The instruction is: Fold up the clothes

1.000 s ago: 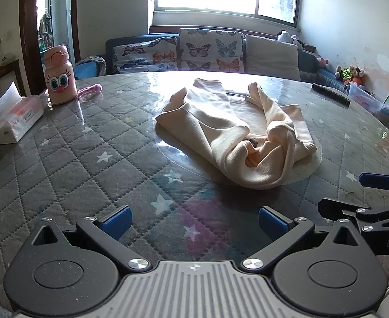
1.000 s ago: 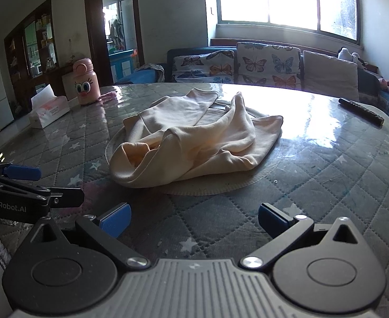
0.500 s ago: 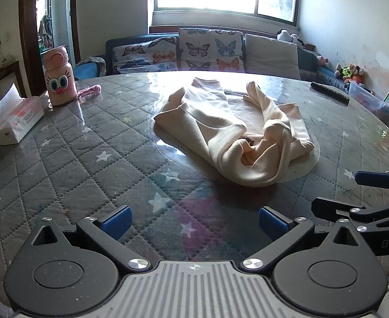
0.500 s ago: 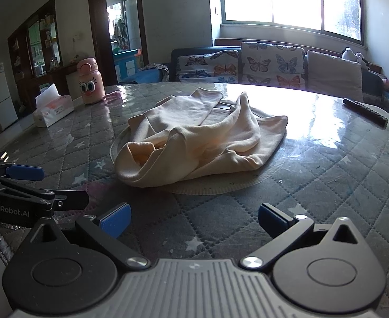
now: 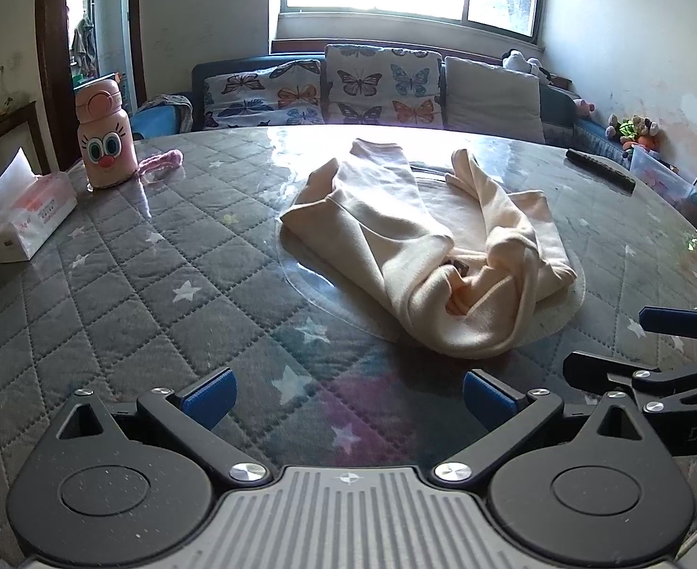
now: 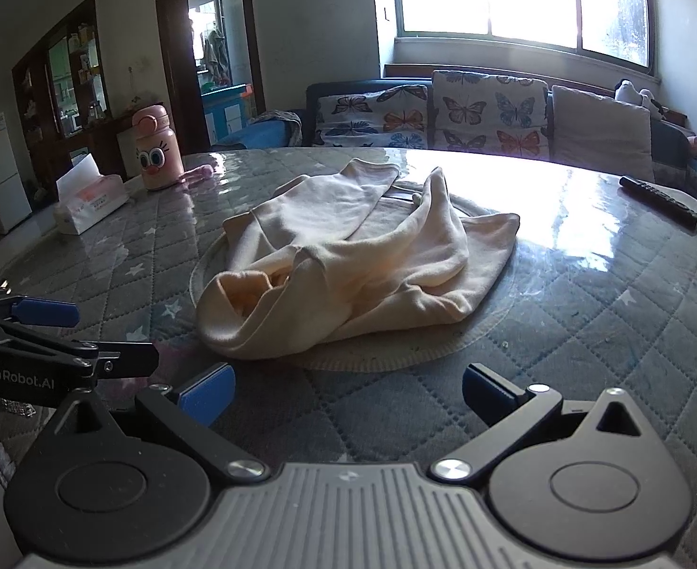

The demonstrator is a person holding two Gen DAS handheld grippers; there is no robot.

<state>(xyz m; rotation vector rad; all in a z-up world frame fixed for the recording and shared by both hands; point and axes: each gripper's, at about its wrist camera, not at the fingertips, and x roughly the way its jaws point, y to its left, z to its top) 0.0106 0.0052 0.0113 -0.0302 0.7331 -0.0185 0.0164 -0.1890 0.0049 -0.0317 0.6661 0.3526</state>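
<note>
Cream crumpled fleece garment (image 5: 424, 256) on the quilted grey bench (image 5: 125, 275)
Left gripper (image 5: 347, 398) and right gripper (image 6: 346, 391) both gape wide, empty, short of it.

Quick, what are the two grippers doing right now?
Left gripper: open, holding nothing, short of the cream garment.
Right gripper: open, holding nothing.
</note>
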